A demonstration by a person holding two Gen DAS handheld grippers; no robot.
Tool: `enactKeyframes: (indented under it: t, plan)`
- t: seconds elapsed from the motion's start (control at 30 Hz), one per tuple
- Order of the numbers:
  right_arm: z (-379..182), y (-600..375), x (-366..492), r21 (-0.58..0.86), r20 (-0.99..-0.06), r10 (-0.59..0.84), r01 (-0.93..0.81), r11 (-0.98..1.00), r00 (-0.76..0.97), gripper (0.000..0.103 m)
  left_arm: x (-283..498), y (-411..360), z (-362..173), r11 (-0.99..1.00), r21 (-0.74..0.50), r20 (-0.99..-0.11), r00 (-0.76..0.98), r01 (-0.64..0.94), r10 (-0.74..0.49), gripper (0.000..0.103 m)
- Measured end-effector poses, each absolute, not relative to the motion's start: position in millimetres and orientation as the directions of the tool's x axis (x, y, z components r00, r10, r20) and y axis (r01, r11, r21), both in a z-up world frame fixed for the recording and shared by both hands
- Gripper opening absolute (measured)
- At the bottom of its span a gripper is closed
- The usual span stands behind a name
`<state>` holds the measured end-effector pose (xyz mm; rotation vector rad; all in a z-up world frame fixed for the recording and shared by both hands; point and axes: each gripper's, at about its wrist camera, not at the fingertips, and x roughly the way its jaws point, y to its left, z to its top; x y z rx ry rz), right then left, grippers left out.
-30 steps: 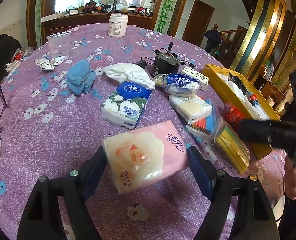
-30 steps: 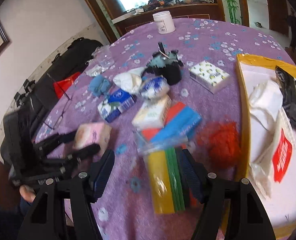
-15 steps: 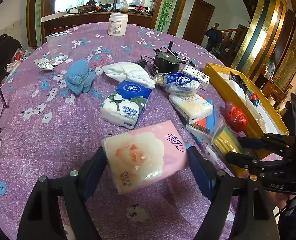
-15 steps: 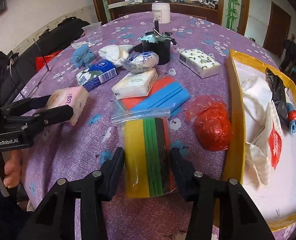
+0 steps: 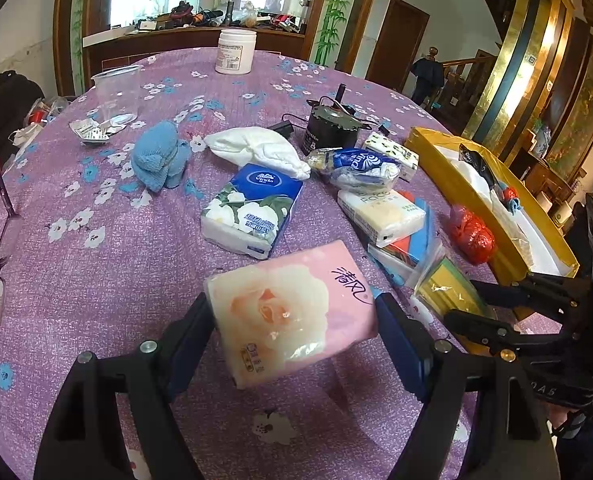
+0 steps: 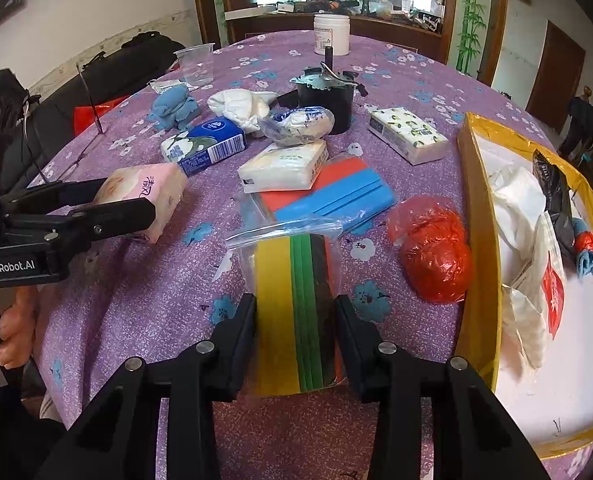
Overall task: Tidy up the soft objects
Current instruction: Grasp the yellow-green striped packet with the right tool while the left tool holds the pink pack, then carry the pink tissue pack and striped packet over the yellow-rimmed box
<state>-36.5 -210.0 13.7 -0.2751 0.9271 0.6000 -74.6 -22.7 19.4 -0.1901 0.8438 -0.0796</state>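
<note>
The left tool (image 5: 294,320) grips the pink rose-printed tissue pack (image 5: 292,312), lifted just off the purple flowered bench (image 5: 96,272) at its near left. To its right, the right tool (image 6: 295,320) has just been closing around the clear bag of yellow, green and black sponge strips (image 6: 296,300). It should squeeze gently and lift straight, so the slippery plastic stays put. Earlier this tool stood wider.

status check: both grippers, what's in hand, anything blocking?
Left gripper shut on pink tissue pack, lifted. Right gripper jaws just closing onto bagged sponges. Red plastic bag lies before yellow box.
</note>
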Motion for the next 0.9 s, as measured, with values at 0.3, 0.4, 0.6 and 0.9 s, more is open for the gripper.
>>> enactKeyframes:
  t: [0.3,0.4,0.6,0.9]
  plan:
    - [12,-208,-35,-0.001,-0.825,0.339,-0.601,0.799,0.452,0.051,-75,-21,20,0.979,-0.202,-0.734,0.664,-0.009,-0.146,0.08]
    - [9,-208,-34,0.017,-0.822,0.353,-0.6,0.799,0.447,0.046,-75,-21,20,0.981,-0.195,-0.734,0.665,-0.012,-0.138,0.08]
    - [12,-211,-36,0.052,-0.808,0.376,-0.58,0.813,0.453,0.039,-77,-21,20,0.979,-0.202,-0.726,0.672,-0.004,-0.147,0.08]
    - [31,-226,-45,0.118,-0.762,0.429,-0.547,0.828,0.485,0.039,-78,-23,21,0.981,-0.192,-0.725,0.675,-0.004,-0.14,0.08]
